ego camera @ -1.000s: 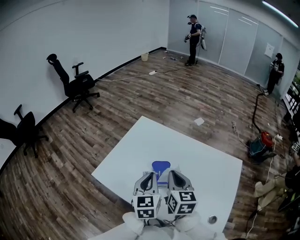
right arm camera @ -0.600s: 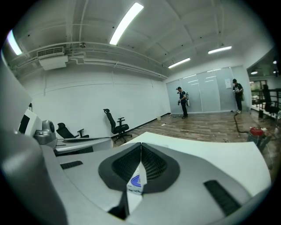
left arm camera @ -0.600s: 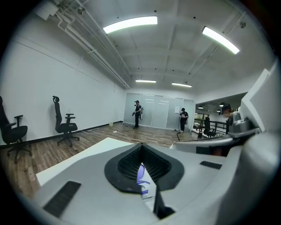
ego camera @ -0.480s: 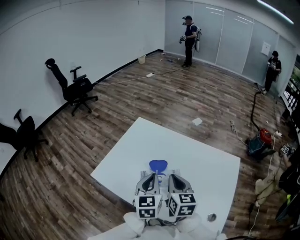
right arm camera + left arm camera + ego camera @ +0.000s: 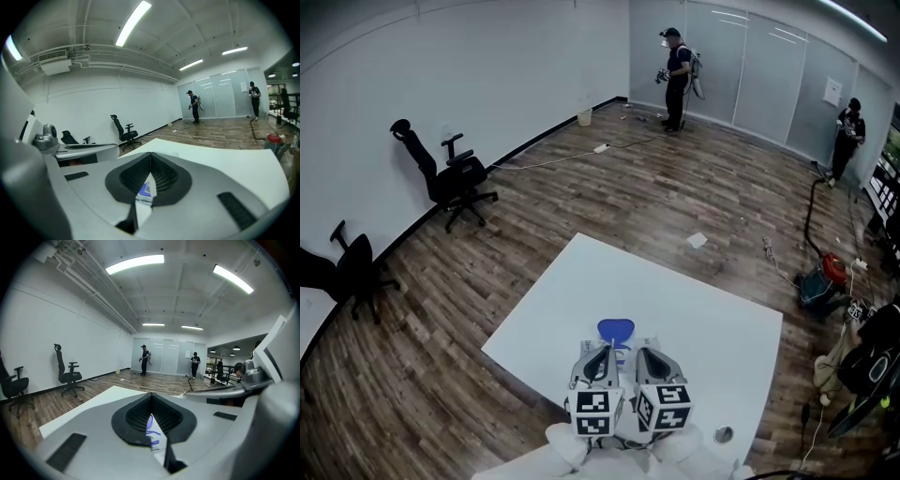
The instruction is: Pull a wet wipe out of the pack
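Currently | wipe pack (image 5: pixel 617 329) is seen on the table (image 5: pixel 703 309), just beyond both tips | left gripper (image 5: pixel 151 395) jaws are pressed together on nothing, right gripper (image 5: pixel 150 154) jaws likewise | wipe is judged light, limp, damp: best pinched at its fold at the opening, pack held down.

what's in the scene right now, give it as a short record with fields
surface: white table
wet wipe pack: blue, lying on the table just ahead of both grippers' tips
left gripper: jaws together, nothing gripped
right gripper: jaws together, nothing gripped, beside the left gripper
wipe: none seen pulled out
background: two office chairs by the wall, two people at the far glass wall
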